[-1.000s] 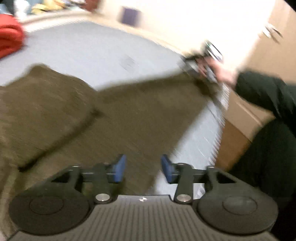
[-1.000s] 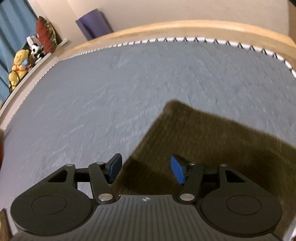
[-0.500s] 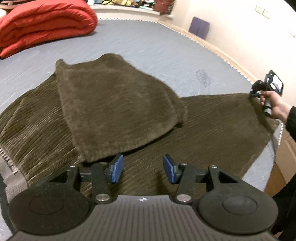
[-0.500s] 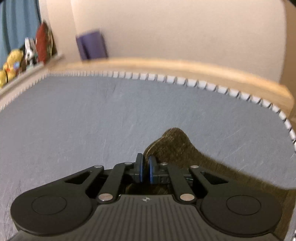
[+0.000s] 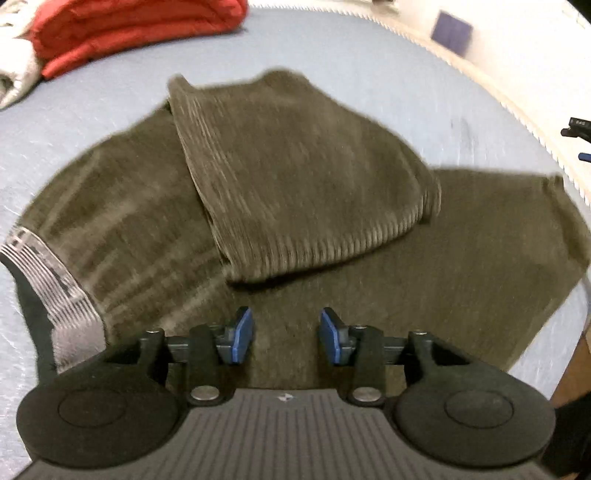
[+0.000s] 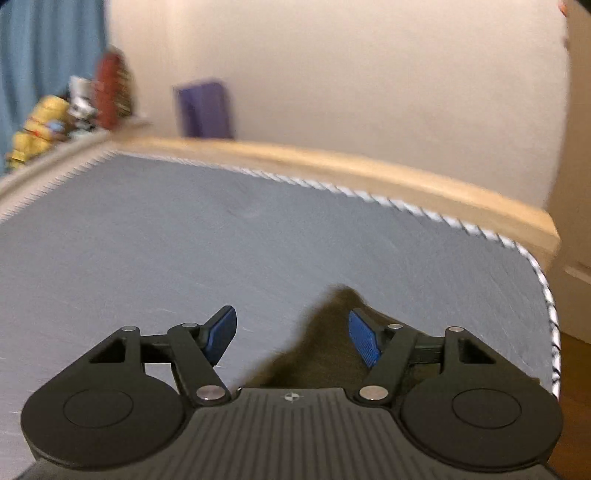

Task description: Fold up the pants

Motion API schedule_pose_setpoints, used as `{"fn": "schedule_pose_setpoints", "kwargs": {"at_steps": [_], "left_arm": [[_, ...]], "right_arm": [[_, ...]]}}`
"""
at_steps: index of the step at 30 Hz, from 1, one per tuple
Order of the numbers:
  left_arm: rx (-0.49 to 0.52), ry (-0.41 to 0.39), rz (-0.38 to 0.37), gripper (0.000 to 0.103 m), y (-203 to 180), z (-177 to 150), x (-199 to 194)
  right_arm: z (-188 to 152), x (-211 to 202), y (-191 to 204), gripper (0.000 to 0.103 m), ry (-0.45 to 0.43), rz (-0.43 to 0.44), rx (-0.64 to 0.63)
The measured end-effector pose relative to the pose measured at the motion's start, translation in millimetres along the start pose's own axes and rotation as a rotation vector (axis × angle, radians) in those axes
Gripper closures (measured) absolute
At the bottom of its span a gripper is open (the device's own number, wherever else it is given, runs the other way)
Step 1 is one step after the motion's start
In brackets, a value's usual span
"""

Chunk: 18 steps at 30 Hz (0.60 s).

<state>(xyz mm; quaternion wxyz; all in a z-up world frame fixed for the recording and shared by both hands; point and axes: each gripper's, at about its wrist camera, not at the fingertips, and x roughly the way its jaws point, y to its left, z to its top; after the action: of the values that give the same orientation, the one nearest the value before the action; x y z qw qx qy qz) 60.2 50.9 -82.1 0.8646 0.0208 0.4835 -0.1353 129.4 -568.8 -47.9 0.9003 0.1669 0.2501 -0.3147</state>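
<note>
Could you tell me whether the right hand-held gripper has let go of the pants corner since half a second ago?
Yes. The right hand-held gripper was shut on the pants corner; now it is open, the corner lying loose on the grey mattress.

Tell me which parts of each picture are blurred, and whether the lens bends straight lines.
Left wrist view: the brown pants are softly smeared, the left gripper stays sharp. Right wrist view: the toys and wall are blurred. In both, the mattress edge curves from fisheye distortion.

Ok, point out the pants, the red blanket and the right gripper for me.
pants (image 5: 303,177), left wrist view, on the folded-over leg lying on top.
red blanket (image 5: 129,29), left wrist view, on its rolled upper fold.
right gripper (image 6: 291,334), right wrist view, midway between its open blue fingertips.
</note>
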Motion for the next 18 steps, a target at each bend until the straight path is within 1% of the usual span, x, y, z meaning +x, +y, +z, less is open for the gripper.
{"fn": "schedule_pose_setpoints", "kwargs": {"at_steps": [2, 5, 6, 8, 9, 12, 14, 15, 16, 18], "left_arm": [[-0.039, -0.036, 0.014, 0.053, 3, 5, -12], [-0.104, -0.074, 0.041, 0.052, 7, 12, -27], [-0.128, -0.088, 0.049, 0.052, 7, 14, -32], [-0.175, -0.118, 0.061, 0.046, 8, 22, -42], [-0.196, -0.130, 0.065, 0.046, 8, 27, -46], [-0.255, -0.162, 0.052, 0.046, 7, 40, -61], [-0.264, -0.203, 0.037, 0.043, 3, 47, -73], [-0.255, -0.223, 0.042, 0.041, 1, 48, -76], [-0.241, -0.237, 0.056, 0.040, -2, 48, -77], [-0.220, -0.229, 0.094, 0.040, -3, 47, -71]], "right_arm": [[7, -34, 28, 0.034, -0.020, 0.106, -0.027], [11, -94, 74, 0.034, -0.026, 0.275, -0.085], [10, -116, 89, 0.034, -0.014, 0.342, -0.103], [5, -151, 113, 0.033, 0.023, 0.459, -0.129], [-1, -167, 125, 0.032, 0.050, 0.518, -0.138], [-22, -196, 155, 0.029, 0.128, 0.669, -0.152], [-43, -203, 174, 0.029, 0.159, 0.726, -0.178], [-55, -201, 185, 0.029, 0.167, 0.732, -0.209], [-64, -199, 195, 0.029, 0.171, 0.717, -0.245], [-87, -187, 218, 0.029, 0.196, 0.679, -0.299]]}}
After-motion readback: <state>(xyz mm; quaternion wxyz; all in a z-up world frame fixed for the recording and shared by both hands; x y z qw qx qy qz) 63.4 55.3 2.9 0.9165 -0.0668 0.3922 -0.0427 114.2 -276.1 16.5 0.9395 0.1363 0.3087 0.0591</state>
